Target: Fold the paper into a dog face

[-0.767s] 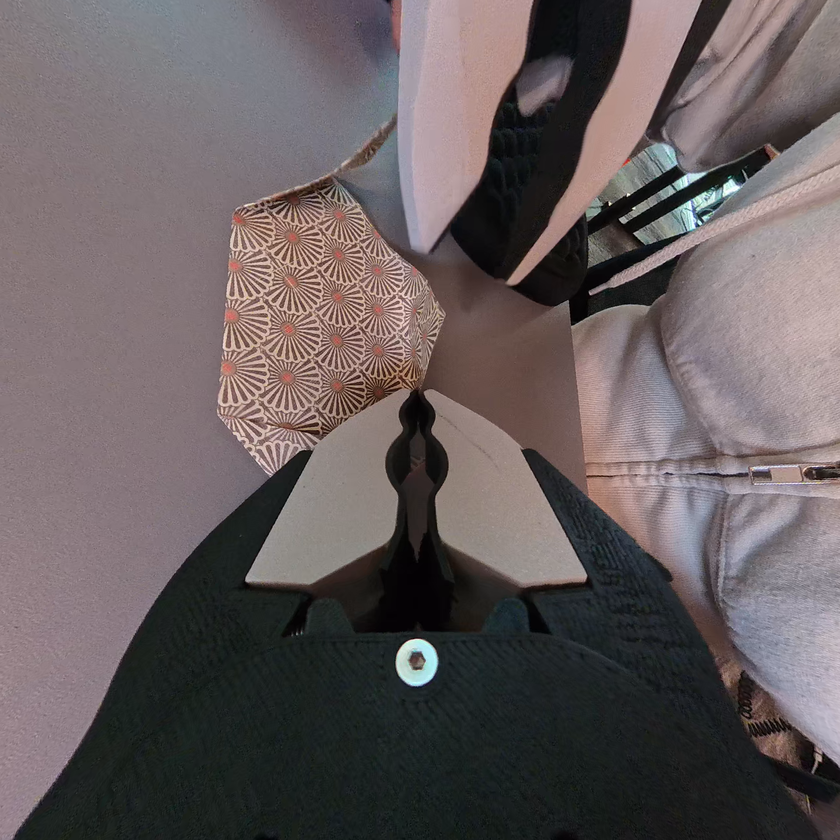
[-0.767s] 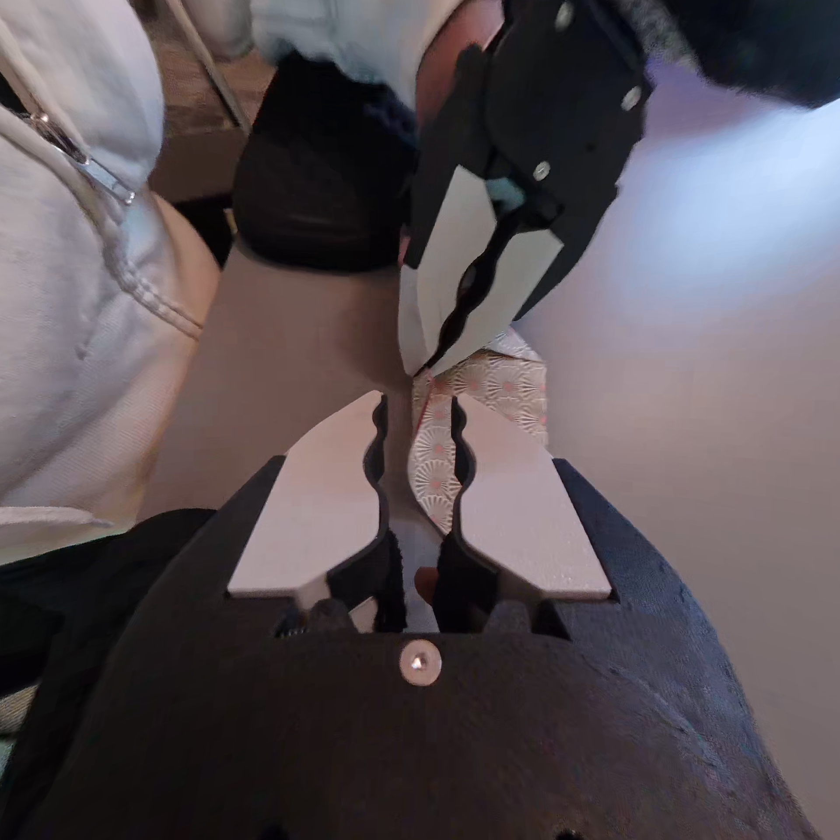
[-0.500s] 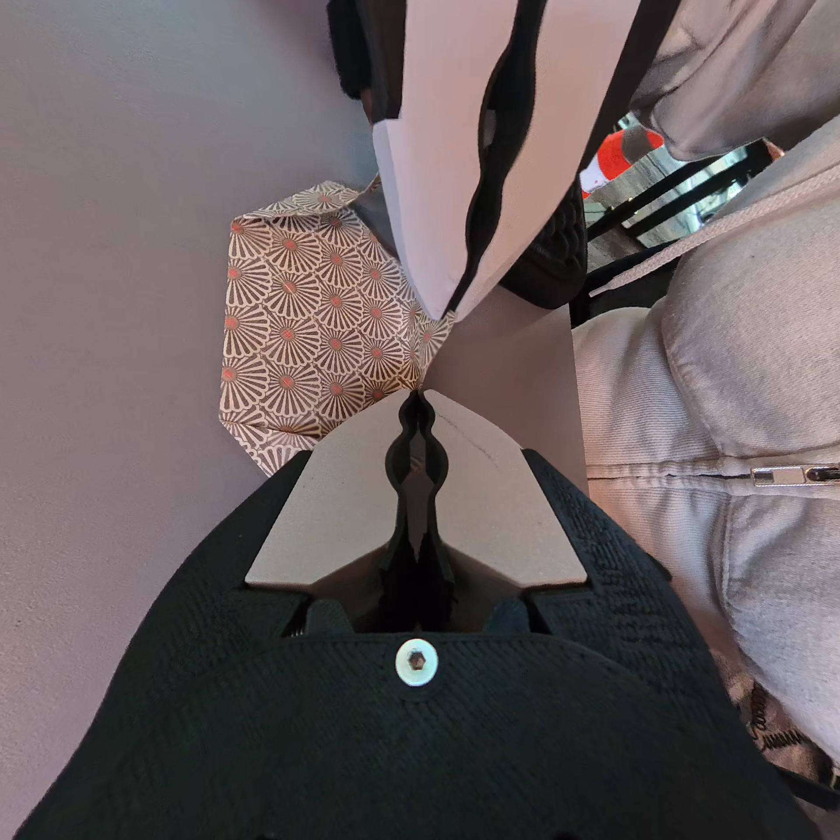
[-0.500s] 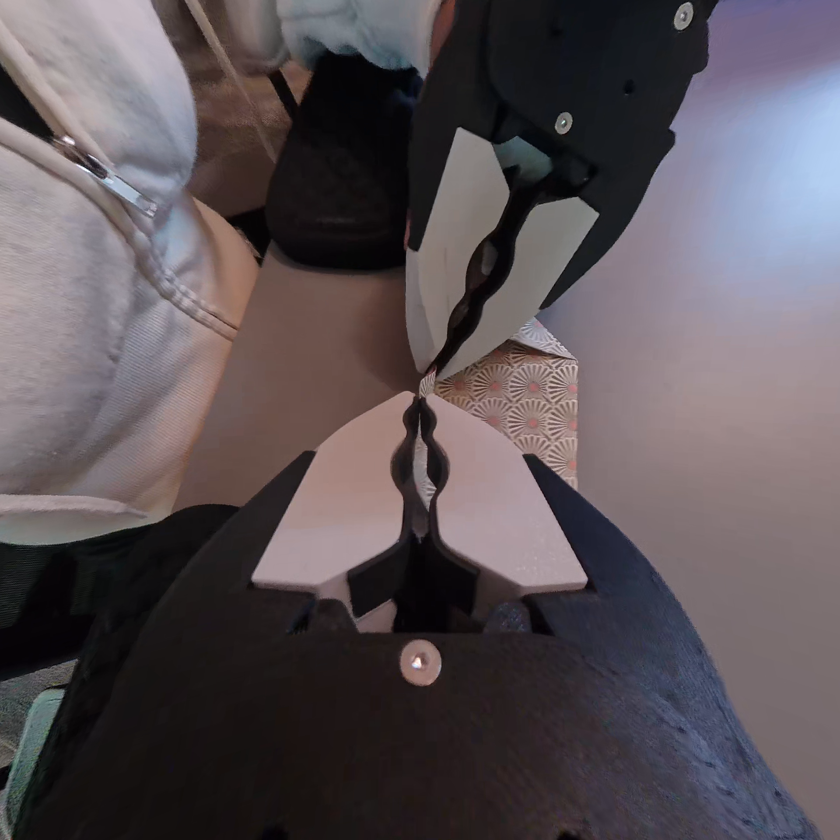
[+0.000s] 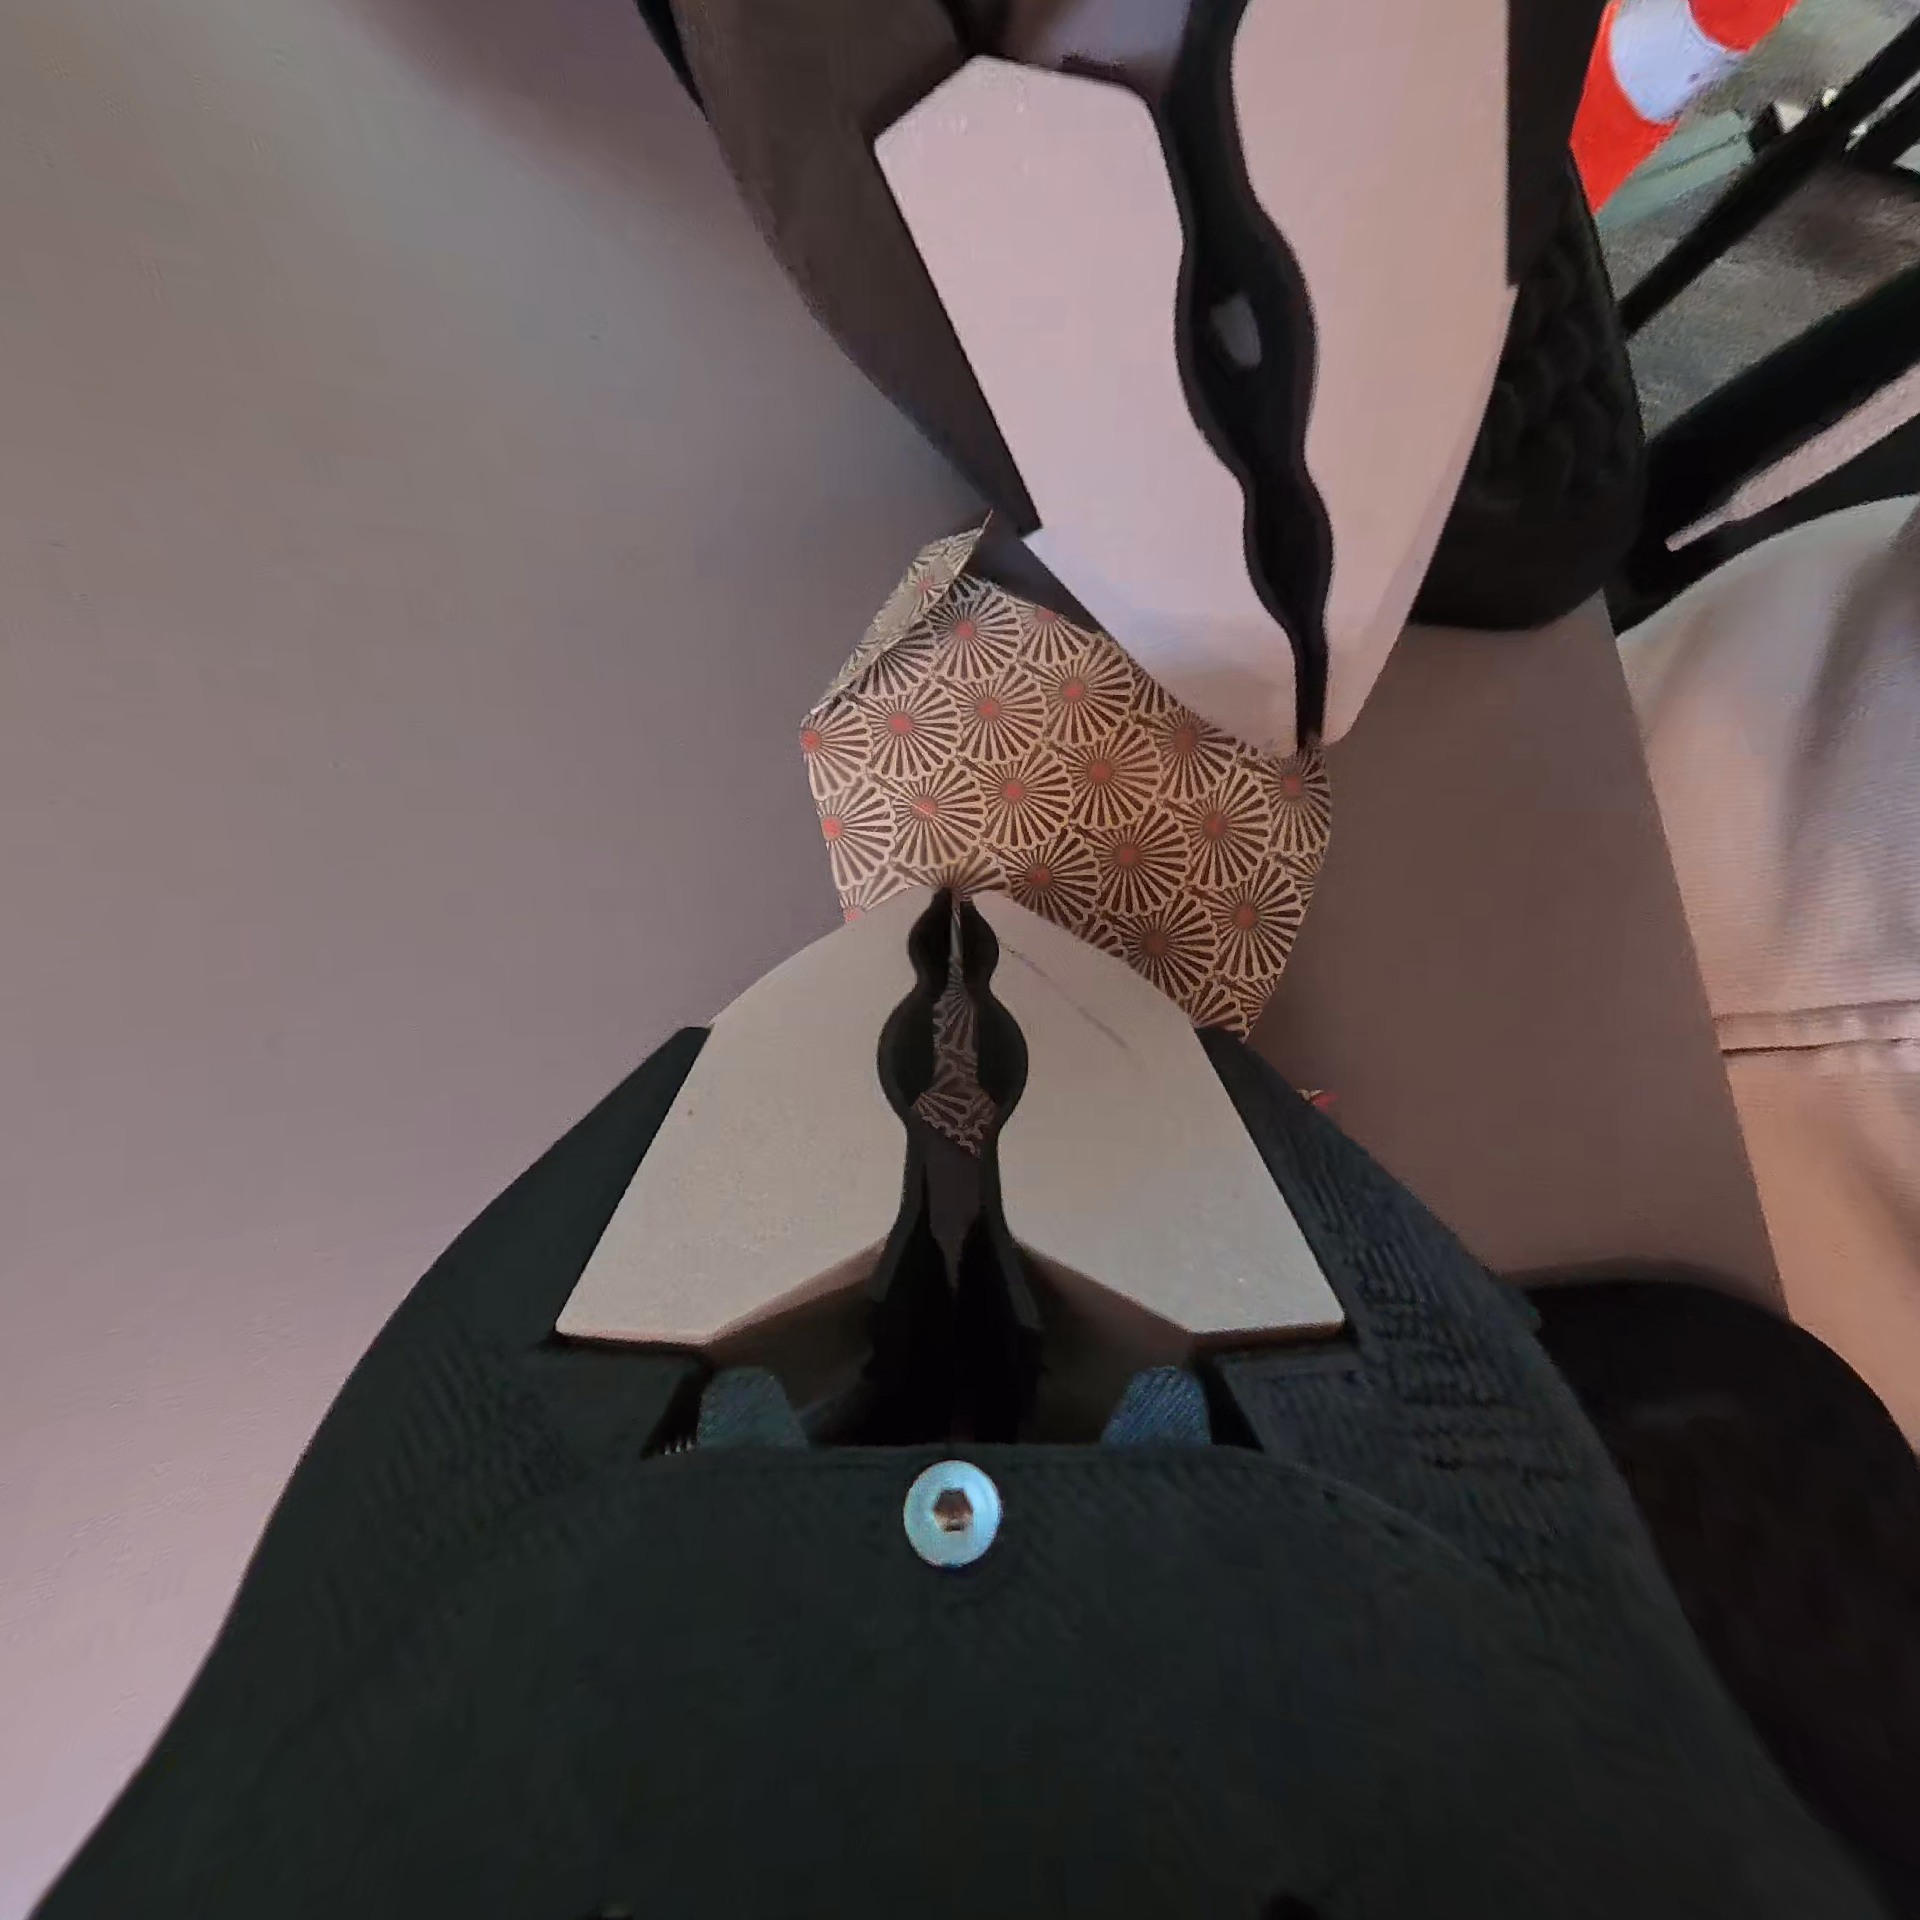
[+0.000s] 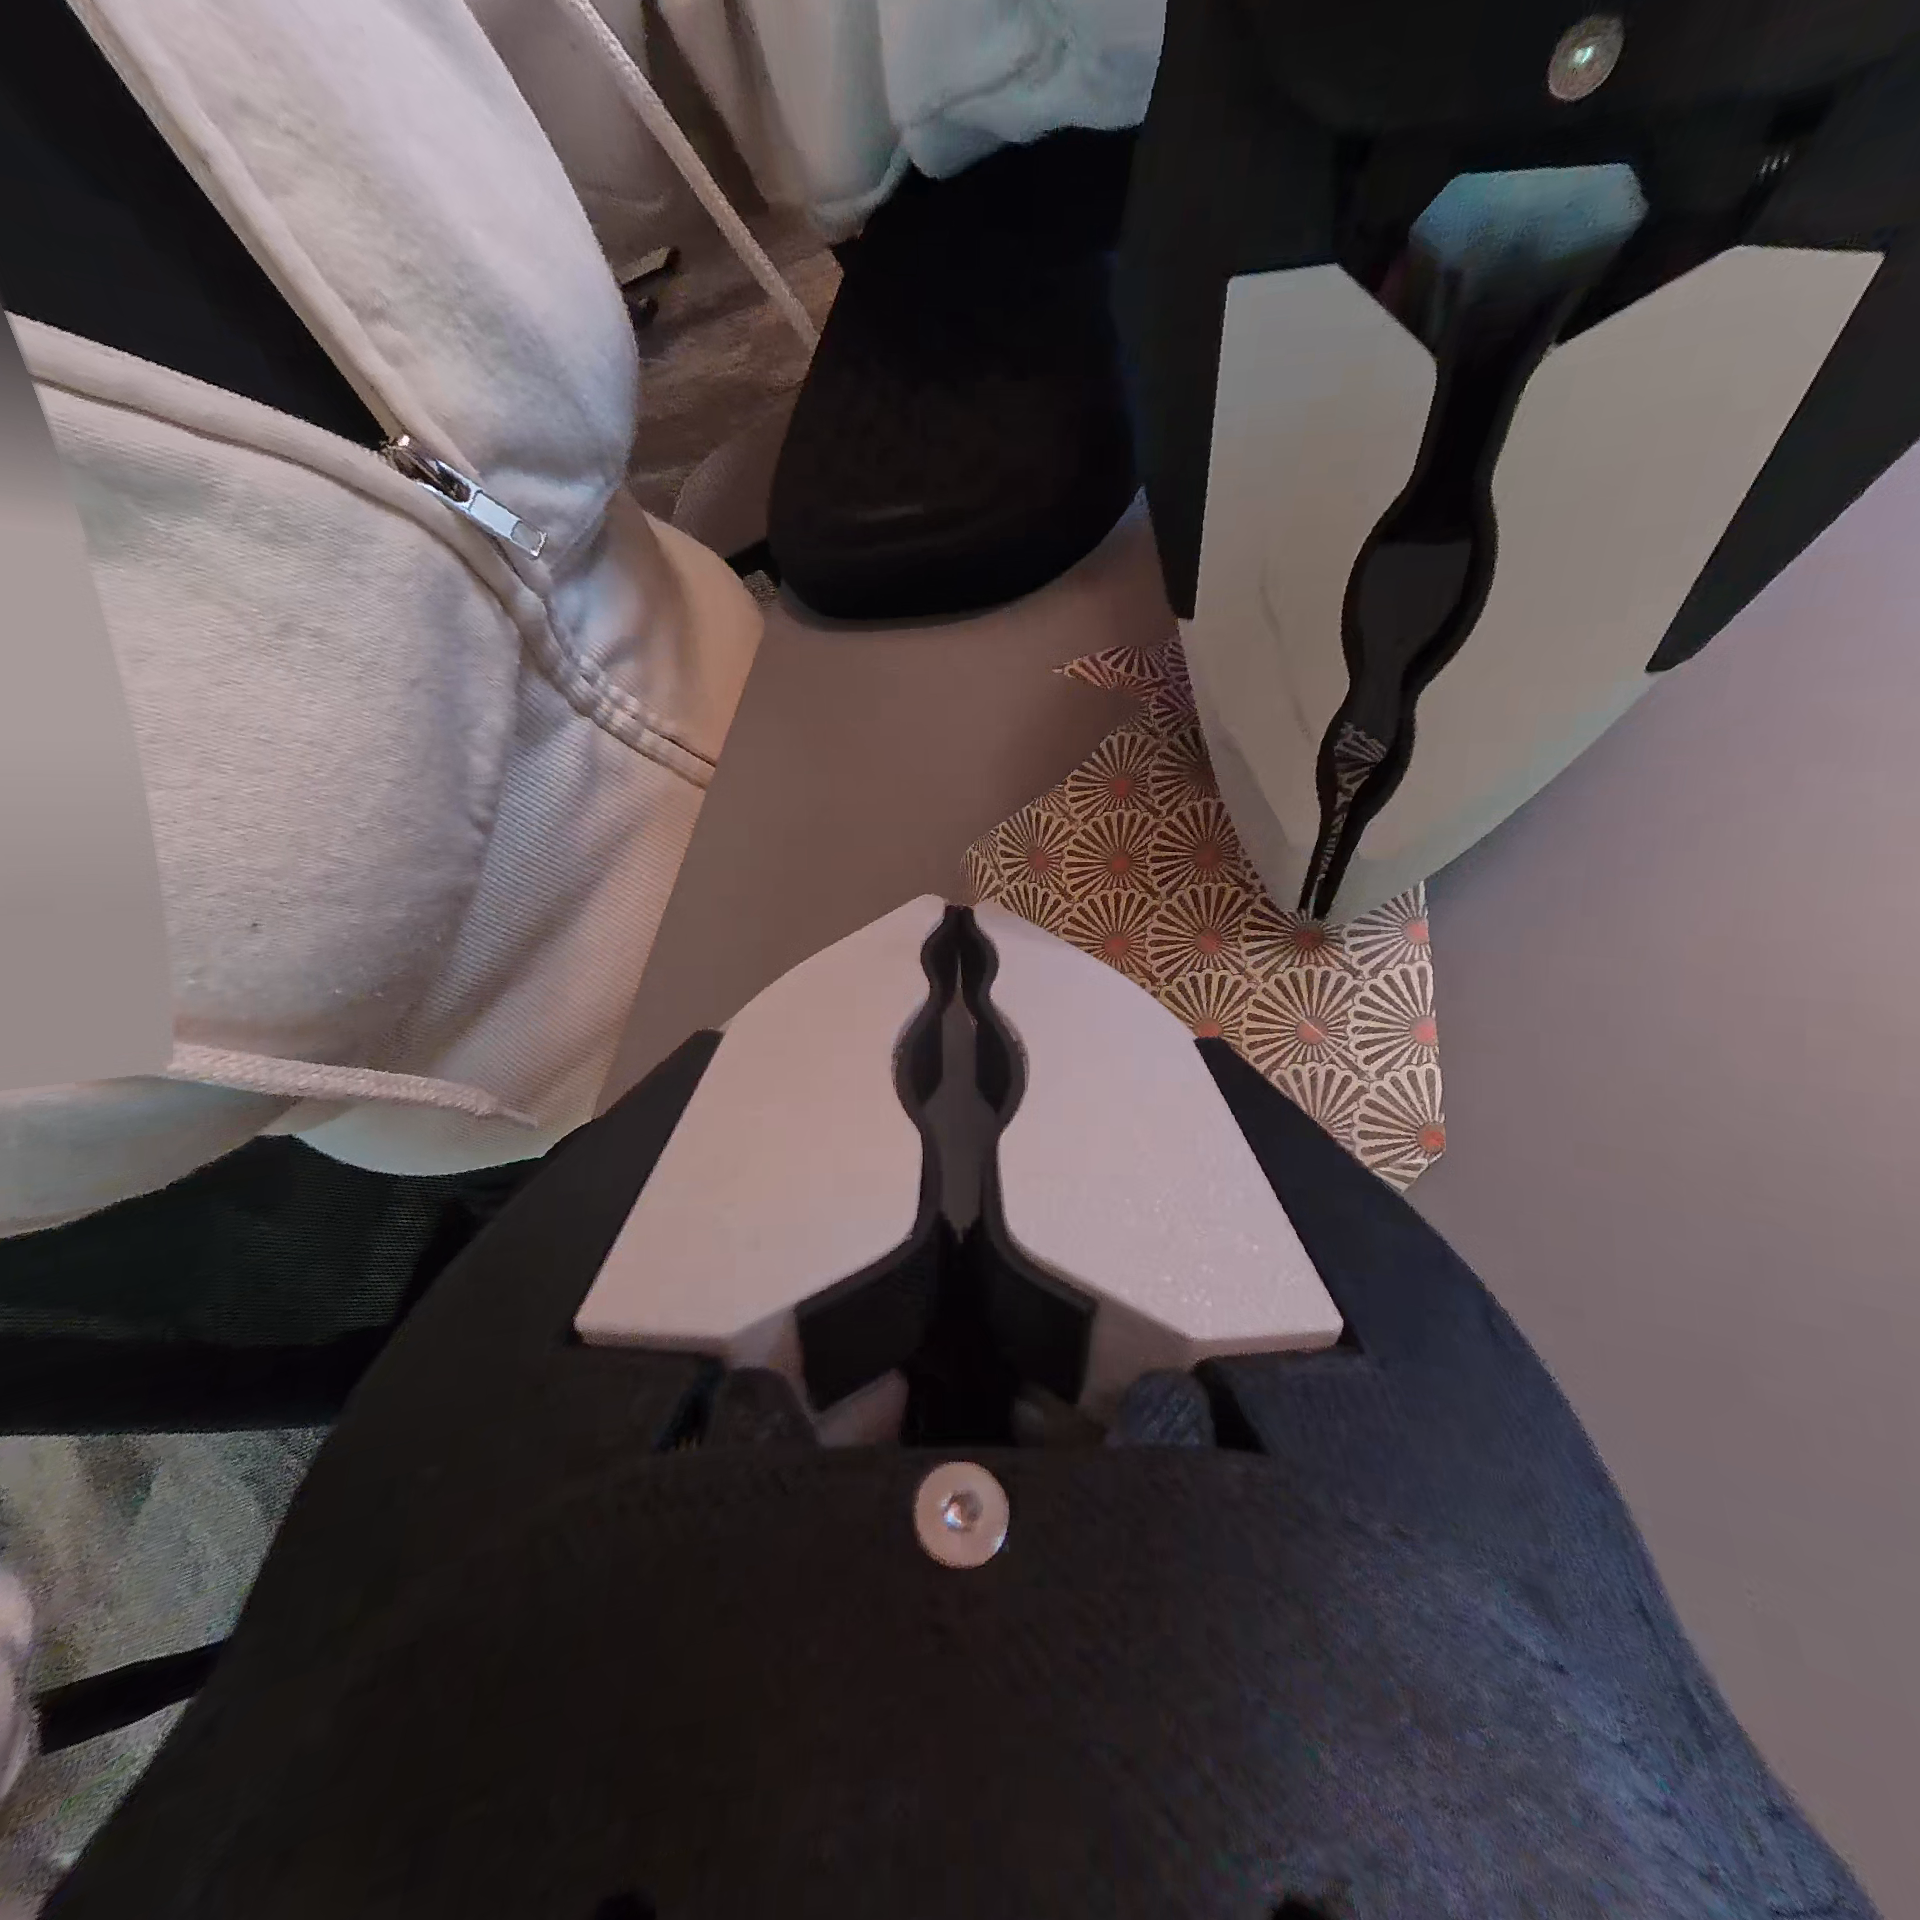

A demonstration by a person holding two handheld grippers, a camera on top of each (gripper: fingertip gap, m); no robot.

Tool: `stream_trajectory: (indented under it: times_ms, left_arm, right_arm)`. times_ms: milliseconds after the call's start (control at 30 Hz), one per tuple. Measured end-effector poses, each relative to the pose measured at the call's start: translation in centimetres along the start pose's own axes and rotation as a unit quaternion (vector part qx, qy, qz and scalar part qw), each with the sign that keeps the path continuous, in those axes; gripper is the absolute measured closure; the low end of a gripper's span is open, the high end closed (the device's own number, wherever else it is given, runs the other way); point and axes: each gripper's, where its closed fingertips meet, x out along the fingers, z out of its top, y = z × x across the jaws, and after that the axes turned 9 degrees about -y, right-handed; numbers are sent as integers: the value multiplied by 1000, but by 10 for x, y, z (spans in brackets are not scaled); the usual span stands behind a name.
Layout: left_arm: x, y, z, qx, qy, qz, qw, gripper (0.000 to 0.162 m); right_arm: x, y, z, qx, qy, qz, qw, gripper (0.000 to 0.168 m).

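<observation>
The paper point(image 5: 1070, 810), brown with a fan-flower print, is folded into a small many-sided shape and held between both grippers over the grey table point(image 5: 364, 727). My left gripper point(image 5: 951, 904) is shut on its near edge, and the print shows in the gap between the fingers. My right gripper point(image 5: 1307, 732) comes in from above, shut, with its tips on the paper's far right corner. In the right wrist view my right gripper point(image 6: 956, 914) is shut at the left corner of the paper point(image 6: 1174, 914), and my left gripper point(image 6: 1314, 904) pinches it from the upper right.
The table edge point(image 5: 1683, 1039) runs close on the right of the left wrist view. A person in a pale zipped hoodie point(image 6: 364, 675) sits right behind it. A black shoe point(image 6: 935, 499) and the floor show beyond. An orange and white cone point(image 5: 1652, 62) stands far off.
My right gripper went from open around the paper's edge to shut. The two grippers have moved apart, the paper now stretches between them, and paper now shows inside my left gripper's jaws.
</observation>
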Motion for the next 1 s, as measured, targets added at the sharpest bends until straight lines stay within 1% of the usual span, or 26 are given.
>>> stream_trajectory:
  times_ms: [33,267,467,567,767,1000]
  left_arm:
    - [1,0,-2,-1,3,-2,1000,160]
    - [1,-3,-7,-6,5,-15,1000,161]
    - [1,-3,-7,-4,-2,-19,1000,161]
    - [1,-3,-7,-4,-3,-20,1000,161]
    - [1,-2,-7,0,-3,-18,1000,161]
    - [1,-2,-7,5,-3,-15,1000,161]
  right_arm:
    - [1,1,-1,3,2,2,1000,168]
    - [2,-2,-2,40,7,10,999,168]
    - [2,-22,-5,88,16,-32,995,168]
    - [3,-28,-7,100,20,-41,994,168]
    - [3,-36,-13,92,41,-77,992,168]
    - [5,-43,-18,42,71,-141,987,168]
